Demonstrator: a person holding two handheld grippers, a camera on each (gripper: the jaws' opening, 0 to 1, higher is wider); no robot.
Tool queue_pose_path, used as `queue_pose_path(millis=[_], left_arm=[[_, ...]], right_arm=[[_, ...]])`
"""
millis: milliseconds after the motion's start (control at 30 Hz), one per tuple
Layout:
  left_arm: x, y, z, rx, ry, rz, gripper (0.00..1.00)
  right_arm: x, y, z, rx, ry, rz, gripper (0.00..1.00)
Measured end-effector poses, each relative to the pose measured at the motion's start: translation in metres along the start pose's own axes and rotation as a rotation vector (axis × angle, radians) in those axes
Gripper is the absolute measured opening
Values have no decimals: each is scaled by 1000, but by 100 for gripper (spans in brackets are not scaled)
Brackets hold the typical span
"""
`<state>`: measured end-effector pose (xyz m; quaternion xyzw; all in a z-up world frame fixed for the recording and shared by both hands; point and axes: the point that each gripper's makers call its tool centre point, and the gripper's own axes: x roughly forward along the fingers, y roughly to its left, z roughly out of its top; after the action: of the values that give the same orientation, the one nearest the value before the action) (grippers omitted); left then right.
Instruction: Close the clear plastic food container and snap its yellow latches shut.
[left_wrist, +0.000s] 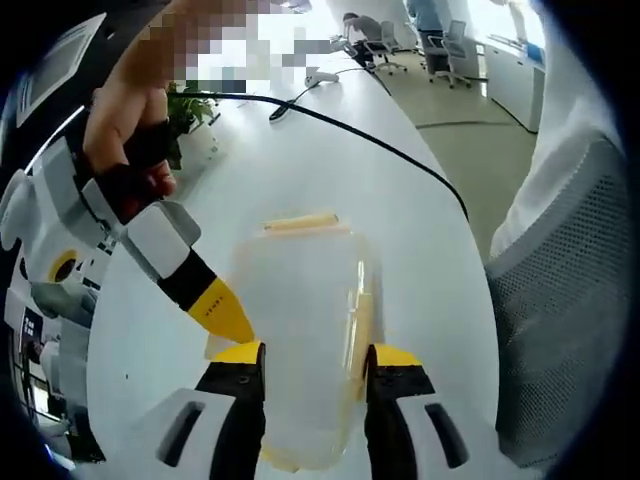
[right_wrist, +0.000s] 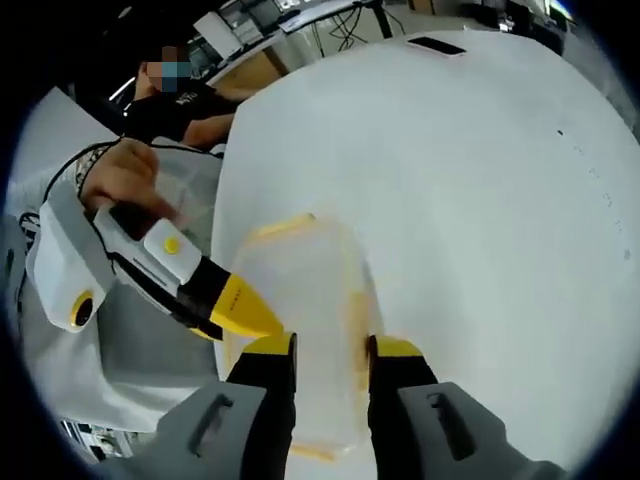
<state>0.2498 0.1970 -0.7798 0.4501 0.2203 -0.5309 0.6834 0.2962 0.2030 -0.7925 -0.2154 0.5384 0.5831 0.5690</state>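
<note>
Container (left_wrist: 300, 340), clear plastic: 1, lying on the white table (left_wrist: 420, 240), lid on. Yellow latches: 1 on the far end (left_wrist: 300, 222), 1 along the side (left_wrist: 362, 330); others cannot be made out. Left gripper (left_wrist: 315, 362): jaws straddling the container's near end, grip uncertain. Right gripper (right_wrist: 330, 352): jaws likewise straddling the container (right_wrist: 305, 300), grip uncertain. Black cable (left_wrist: 380, 145): 1. Office chairs (left_wrist: 445, 45), background: at least 2

Container (left_wrist: 300, 330) on the bench (left_wrist: 420, 240) between the left gripper's (left_wrist: 315, 365) fingers (left_wrist: 240, 375), other gripper's tip touching its left side just beyond them, cable (left_wrist: 380, 140) across the bench farther ahead, chair (left_wrist: 560, 330) to the right
</note>
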Motion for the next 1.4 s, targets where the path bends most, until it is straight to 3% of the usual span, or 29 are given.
queue_pose_path(millis=[333, 367, 400, 433, 467, 500, 567, 667, 767, 900, 967, 1067, 1233, 1333, 1400], left_arm=[[-1, 0, 2, -25, -17, 24, 35], [-2, 0, 2, -23, -23, 22, 35], [-4, 1, 2, -40, -30, 15, 35], [-8, -1, -4, -124, -2, -3, 39], [-12, -3, -10, -219, 26, -31, 47], [-19, -3, -11, -326, 10, -67, 61], [-33, 9, -13, -354, -43, -63, 72], [-47, 29, -23, -304, -44, -38, 72], [-56, 46, -30, -293, -44, -39, 73], [-56, 49, -42, -233, 35, -115, 78], [-50, 46, -46, -160, 92, -153, 81], [-36, 37, -43, -77, 127, -209, 84], [-9, 30, -35, -54, 142, -236, 83], [-1, 32, -34, 20, 156, -219, 83], [2, 32, -34, 23, 158, -224, 83]], right_arm=[[0, 0, 12, -17, -62, -27, 26], [-2, -3, 12, 34, -62, -51, 27], [-3, -10, 12, 112, -57, -111, 32], [-9, -24, 16, 72, -99, -200, 40], [-11, -25, 18, 39, -114, -214, 51], [-17, -22, 17, 2, -135, -215, 58], [-29, -17, 11, 9, -140, -222, 69], [-42, -11, 5, -97, -142, -271, 72], [-42, 8, -17, -150, -81, -247, 72], [-37, 23, -42, -240, 4, -266, 84], [-34, 25, -51, -280, 43, -287, 86], [-30, 23, -55, -283, 64, -310, 83], [-23, 22, -62, -274, 89, -315, 83], [-18, 20, -64, -282, 102, -316, 84], [-15, 19, -64, -283, 104, -317, 86]])
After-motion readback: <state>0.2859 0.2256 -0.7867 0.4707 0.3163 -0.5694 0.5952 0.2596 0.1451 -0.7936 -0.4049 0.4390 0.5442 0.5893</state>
